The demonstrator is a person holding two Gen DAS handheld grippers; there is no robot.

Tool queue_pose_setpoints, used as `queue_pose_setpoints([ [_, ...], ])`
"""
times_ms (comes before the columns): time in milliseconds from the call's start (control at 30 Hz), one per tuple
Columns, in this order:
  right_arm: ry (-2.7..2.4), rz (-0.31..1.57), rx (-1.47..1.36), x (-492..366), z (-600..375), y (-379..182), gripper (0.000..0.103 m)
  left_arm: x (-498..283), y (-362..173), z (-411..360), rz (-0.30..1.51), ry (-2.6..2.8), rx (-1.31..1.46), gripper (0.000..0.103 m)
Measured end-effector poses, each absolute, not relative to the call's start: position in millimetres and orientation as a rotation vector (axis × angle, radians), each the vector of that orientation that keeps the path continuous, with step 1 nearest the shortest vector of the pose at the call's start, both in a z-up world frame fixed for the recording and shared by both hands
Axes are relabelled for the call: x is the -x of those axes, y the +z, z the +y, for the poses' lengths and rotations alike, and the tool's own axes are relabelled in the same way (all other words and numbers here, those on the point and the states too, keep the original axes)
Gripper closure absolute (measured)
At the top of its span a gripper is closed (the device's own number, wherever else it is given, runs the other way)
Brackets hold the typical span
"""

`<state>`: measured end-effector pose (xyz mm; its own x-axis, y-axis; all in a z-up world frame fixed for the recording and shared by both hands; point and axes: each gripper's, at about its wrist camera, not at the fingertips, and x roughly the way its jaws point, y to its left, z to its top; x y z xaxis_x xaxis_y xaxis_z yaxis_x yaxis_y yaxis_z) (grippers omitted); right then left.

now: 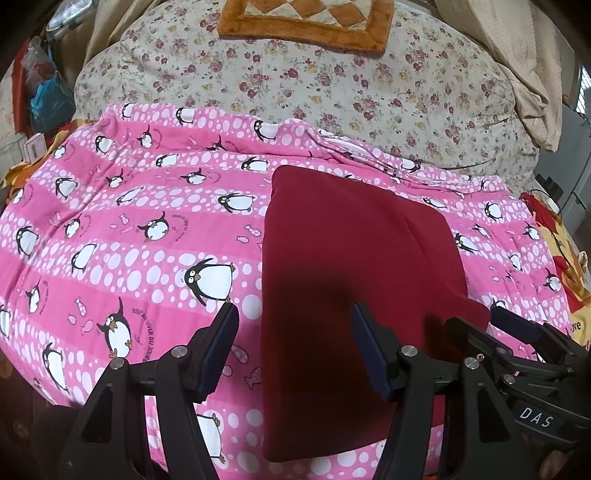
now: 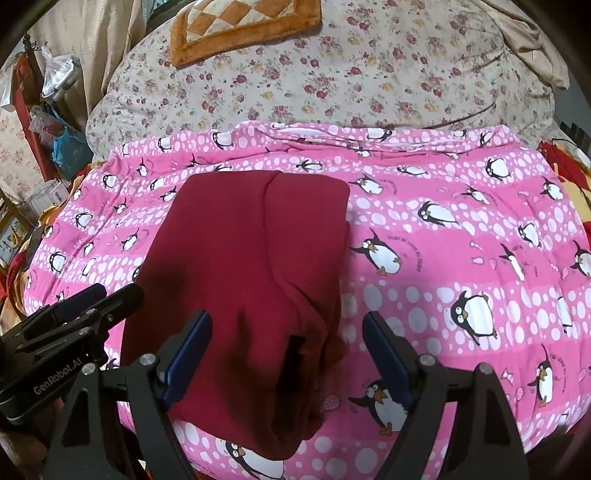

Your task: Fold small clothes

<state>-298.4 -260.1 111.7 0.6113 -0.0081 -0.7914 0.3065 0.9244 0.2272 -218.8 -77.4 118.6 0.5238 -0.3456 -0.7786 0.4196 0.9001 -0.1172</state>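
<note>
— Where are your tools?

— My left tool [image 1: 295, 347] hangs low over the bed, fingers spread wide and gripping nothing. Its left finger sits over the pink penguin blanket [image 1: 110, 229], its right finger over the dark red garment [image 1: 354, 280]. My right tool [image 2: 286, 354] is just beside it, likewise spread and released, straddling the garment's near right edge.

— And the garment itself?

— It lies folded flat into a rough rectangle on the penguin blanket, near the middle, a fold seam running along its length. Through the right camera its near edge bunches into creases between my fingers.

— What else is around?

— On the left, cluttered bags and a blue plastic bag [image 1: 50, 99] beside the bed. Behind the pink blanket, a floral quilt [image 1: 332, 85] with a brown checkered cushion [image 1: 306, 22] on top. On the right, a beige cloth [image 1: 532, 81] and a red-and-yellow blanket [image 1: 561, 251].

— Anything unclear?

— My tools' shadows darken the garment's near half, the tool bodies cover its closest corners, and the cushion is cut off at the top.
</note>
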Motion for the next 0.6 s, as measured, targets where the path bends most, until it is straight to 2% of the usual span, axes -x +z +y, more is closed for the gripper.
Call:
queue_pose_setpoints([
  [600, -0.178, 0.910, -0.360, 295.8, -258.5, 108.6, 0.017, 217.2, 114.8, -78.9, 0.914, -0.463, -0.104, 0.060],
])
